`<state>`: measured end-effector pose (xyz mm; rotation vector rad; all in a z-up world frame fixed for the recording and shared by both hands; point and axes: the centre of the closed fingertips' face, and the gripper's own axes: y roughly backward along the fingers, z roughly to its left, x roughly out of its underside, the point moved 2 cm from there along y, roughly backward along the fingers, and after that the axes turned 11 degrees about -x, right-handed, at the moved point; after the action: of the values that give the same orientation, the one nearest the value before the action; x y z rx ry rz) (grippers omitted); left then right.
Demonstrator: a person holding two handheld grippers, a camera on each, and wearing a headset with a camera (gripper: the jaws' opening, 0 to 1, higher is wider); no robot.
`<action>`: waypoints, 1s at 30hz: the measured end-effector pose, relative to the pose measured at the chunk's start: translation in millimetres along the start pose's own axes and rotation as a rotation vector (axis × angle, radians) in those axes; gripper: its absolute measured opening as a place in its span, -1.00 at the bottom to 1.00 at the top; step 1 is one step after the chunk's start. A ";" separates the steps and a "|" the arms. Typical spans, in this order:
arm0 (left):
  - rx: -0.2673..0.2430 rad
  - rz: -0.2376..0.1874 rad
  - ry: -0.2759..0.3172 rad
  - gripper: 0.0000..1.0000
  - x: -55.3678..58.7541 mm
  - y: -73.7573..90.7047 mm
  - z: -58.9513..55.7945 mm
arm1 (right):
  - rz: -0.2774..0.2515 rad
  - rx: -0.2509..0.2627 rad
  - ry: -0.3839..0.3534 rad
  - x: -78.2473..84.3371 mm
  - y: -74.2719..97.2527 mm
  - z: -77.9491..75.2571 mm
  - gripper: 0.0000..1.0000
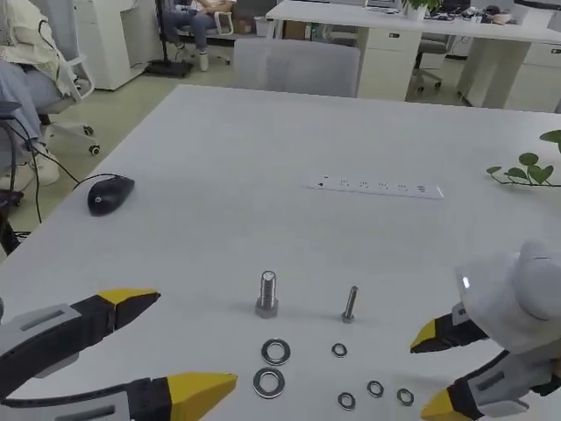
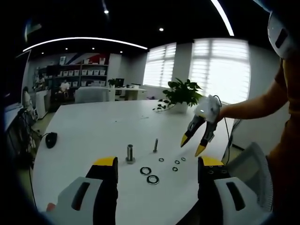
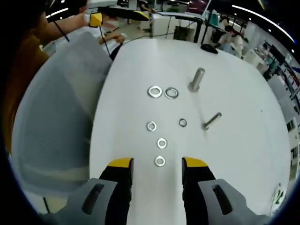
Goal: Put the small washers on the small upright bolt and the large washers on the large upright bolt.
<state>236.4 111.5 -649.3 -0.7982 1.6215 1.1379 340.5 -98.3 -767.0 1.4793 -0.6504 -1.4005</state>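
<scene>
On the white table (image 1: 263, 149) the large bolt (image 1: 267, 294) stood upright on its head, and the small bolt (image 1: 350, 304) stood upright to its right, a little apart. Both shafts were bare. The two large washers (image 1: 275, 352) lay flat just in front of the large bolt, one nearer the person than the other, close together but apart. The four small washers (image 1: 339, 350) also lay flat. One was in front of the small bolt, and the other three sat in a loose group nearer the table's front edge.

The left gripper (image 1: 171, 344) hung at the lower left of the head view. Its yellow-tipped jaws were spread wide with nothing between them, well left of the large washers. The right gripper (image 1: 431, 373) was at the lower right, its jaws also parted and gripping nothing, just right of the nearest small washer. In the right gripper view that washer appeared between the jaw tips, and contact could not be told.

Farther back lay a black mouse (image 1: 110, 193) with its cable, and a white power strip (image 1: 372, 186) whose markings were too small to read. A plant (image 1: 530, 168) reached in at the right edge, and a grey chair (image 1: 294, 66) stood at the far side.
</scene>
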 end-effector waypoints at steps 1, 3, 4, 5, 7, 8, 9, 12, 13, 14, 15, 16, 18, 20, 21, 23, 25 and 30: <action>-0.001 0.001 0.002 0.38 0.3 0.1 0.2 | 0.022 -0.001 0.001 2.3 -1.9 -0.8 -0.15; -0.005 0.004 -0.001 0.38 1.0 0.6 0.7 | 0.039 -0.012 0.010 3.0 -6.8 -1.2 -0.19; -0.008 0.001 0.000 0.38 0.5 0.9 0.9 | 0.049 -0.024 0.010 3.9 -9.5 -1.3 -0.19; -0.009 -0.001 0.004 0.38 0.1 1.1 1.1 | 0.062 -0.028 0.014 5.1 -11.3 -1.9 -0.20; -0.013 -0.005 0.008 0.37 -0.9 2.4 1.7 | 0.124 -0.035 0.031 11.8 -14.5 -3.6 -0.25; -0.014 -0.009 0.012 0.36 -1.6 3.0 2.1 | 0.143 -0.036 0.034 14.1 -16.0 -4.6 -0.26; -0.017 -0.016 0.014 0.36 -2.8 3.5 2.7 | 0.146 -0.037 0.031 14.2 -19.2 -5.5 -0.27; -0.025 -0.017 0.012 0.36 -4.0 4.3 4.2 | 0.155 -0.048 0.029 14.5 -22.4 -7.1 -0.29; -0.026 -0.019 0.011 0.36 -5.0 4.6 4.2 | 0.163 -0.050 0.030 14.3 -22.8 -7.3 -0.31; -0.025 -0.020 0.012 0.36 -5.4 5.0 4.0 | 0.169 -0.051 0.039 13.3 -22.9 -7.5 -0.32; -0.022 -0.021 0.014 0.36 -6.0 5.3 3.5 | 0.170 -0.051 0.044 12.0 -23.3 -7.9 -0.32; -0.020 -0.023 0.015 0.36 -6.9 5.7 3.2 | 0.168 -0.055 0.046 10.0 -23.7 -8.4 -0.32; -0.025 -0.024 0.007 0.36 -7.9 6.0 3.8 | 0.175 -0.057 0.050 8.4 -25.1 -9.9 -0.35; -0.026 -0.029 0.010 0.36 -9.2 6.3 3.9 | 0.184 -0.062 0.055 7.6 -26.8 -11.4 -0.38; -0.027 -0.031 0.010 0.36 -9.7 6.5 3.8 | 0.188 -0.062 0.056 7.4 -27.1 -11.6 -0.39; -0.028 -0.032 0.008 0.36 -10.3 7.0 3.8 | 0.201 -0.063 0.065 8.2 -27.6 -12.6 -0.42; -0.026 -0.033 0.007 0.36 -10.4 7.4 3.4 | 0.208 -0.070 0.069 9.1 -28.7 -12.1 -0.45; -0.033 -0.041 0.011 0.35 -11.0 9.2 4.8 | 0.231 -0.084 0.077 15.3 -31.5 -9.7 -0.49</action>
<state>233.4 119.0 -636.5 -0.8567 1.5920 1.1362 345.5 -96.5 -802.9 1.3393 -0.6823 -1.1743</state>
